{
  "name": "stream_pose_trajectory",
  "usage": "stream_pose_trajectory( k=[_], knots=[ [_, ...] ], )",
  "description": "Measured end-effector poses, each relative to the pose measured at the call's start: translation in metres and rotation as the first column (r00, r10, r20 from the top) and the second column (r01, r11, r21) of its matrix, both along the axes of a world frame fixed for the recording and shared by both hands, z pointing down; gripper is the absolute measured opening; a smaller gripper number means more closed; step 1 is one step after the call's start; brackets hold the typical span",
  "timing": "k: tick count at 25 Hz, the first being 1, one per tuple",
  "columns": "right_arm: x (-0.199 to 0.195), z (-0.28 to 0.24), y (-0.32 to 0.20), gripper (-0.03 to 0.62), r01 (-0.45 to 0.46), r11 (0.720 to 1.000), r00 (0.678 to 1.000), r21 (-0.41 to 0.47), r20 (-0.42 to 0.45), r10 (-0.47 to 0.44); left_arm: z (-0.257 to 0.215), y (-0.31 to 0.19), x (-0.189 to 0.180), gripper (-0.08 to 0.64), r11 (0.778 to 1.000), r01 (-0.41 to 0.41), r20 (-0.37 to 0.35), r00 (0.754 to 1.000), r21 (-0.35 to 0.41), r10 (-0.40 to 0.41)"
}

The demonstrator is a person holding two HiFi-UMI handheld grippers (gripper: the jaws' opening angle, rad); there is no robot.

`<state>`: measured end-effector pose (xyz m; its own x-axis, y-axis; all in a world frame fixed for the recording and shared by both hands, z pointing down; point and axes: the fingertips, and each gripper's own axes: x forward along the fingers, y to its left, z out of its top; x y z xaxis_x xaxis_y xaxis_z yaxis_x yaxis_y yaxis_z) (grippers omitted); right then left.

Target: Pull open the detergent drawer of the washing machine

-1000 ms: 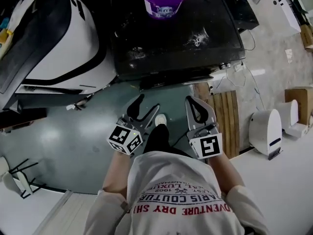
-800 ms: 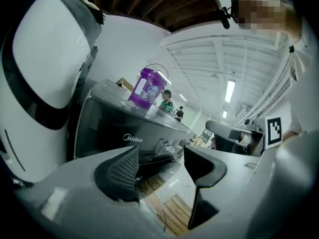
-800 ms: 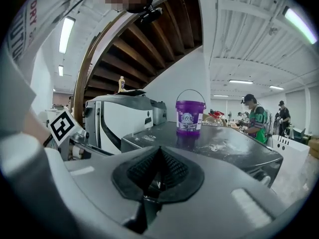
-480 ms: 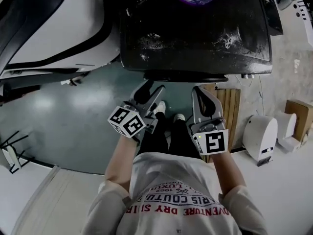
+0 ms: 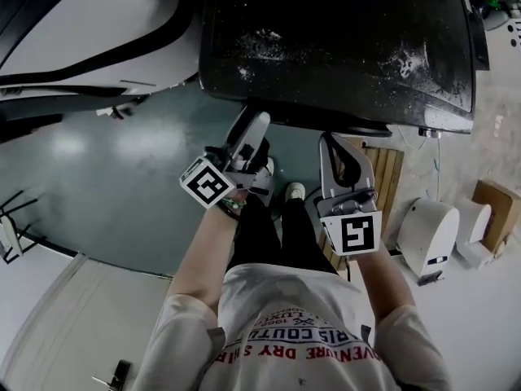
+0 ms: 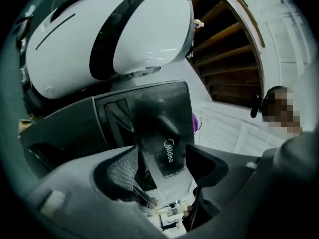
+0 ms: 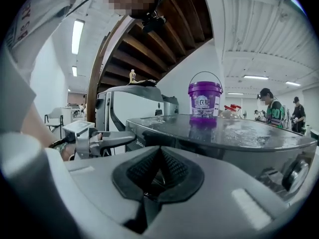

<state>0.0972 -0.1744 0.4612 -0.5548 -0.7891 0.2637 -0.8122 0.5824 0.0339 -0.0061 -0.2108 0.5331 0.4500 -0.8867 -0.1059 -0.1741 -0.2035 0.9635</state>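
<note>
I have both tools low in front of the washing machine [image 5: 342, 47], whose dark, speckled top fills the far side of the head view. The left gripper [image 5: 252, 127] is rolled onto its side and points at the near left corner of the machine, just under the lip of the top. Its jaws stand spread and are opening. In the left gripper view the glossy panel with the Midea mark, the detergent drawer [image 6: 168, 156], shows between the two pads, and the pads do not press on it. The drawer sits at the left end of the machine's front and looks closed against it.

The right gripper [image 5: 332, 143] hangs to the right of the left one, close to the machine's front edge. In its own view the machine lies a little ahead, untouched. Its jaws are pressed together with nothing between them.

A purple bucket [image 7: 205, 99] stands on the far part of the machine's top. A large white appliance [image 5: 89, 31] sits to the left of the machine. Wooden slats [image 5: 381, 177] lie on the floor to the right, beside the right gripper.
</note>
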Motion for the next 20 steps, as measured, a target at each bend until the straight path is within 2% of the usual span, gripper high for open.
stream_pose_trajectory(
  k=[2, 6, 11, 14, 20],
  knots=[
    [-0.001, 0.004, 0.0, 0.0, 0.008, 1.0, 1.0, 0.002, 0.01, -0.008, 0.0, -0.004, 0.0, 0.319, 0.999, 0.028, -0.068, 0.997, 0.016, -0.027],
    [-0.004, 0.015, 0.004, 0.0, 0.032, 0.999, 0.999, -0.007, 0.019, -0.032, 0.0, -0.011, 0.004, 0.337, 0.997, 0.031, -0.119, 0.993, 0.065, -0.023],
    [-0.003, 0.029, 0.008, 0.0, 0.043, 0.999, 0.999, -0.023, 0.019, -0.042, -0.01, -0.018, 0.009, 0.339, 0.984, 0.02, -0.183, 0.983, 0.179, 0.013],
    [-0.001, 0.035, 0.007, 0.0, 0.038, 0.999, 0.999, -0.031, 0.013, -0.038, -0.009, -0.017, 0.006, 0.308, 0.976, 0.037, -0.229, 0.973, 0.214, 0.013],
    [0.003, 0.047, 0.001, 0.0, 0.001, 0.999, 1.0, -0.041, 0.012, 0.0, -0.011, -0.019, 0.006, 0.299, 0.973, 0.044, -0.234, 0.972, 0.225, 0.01]
  ],
)
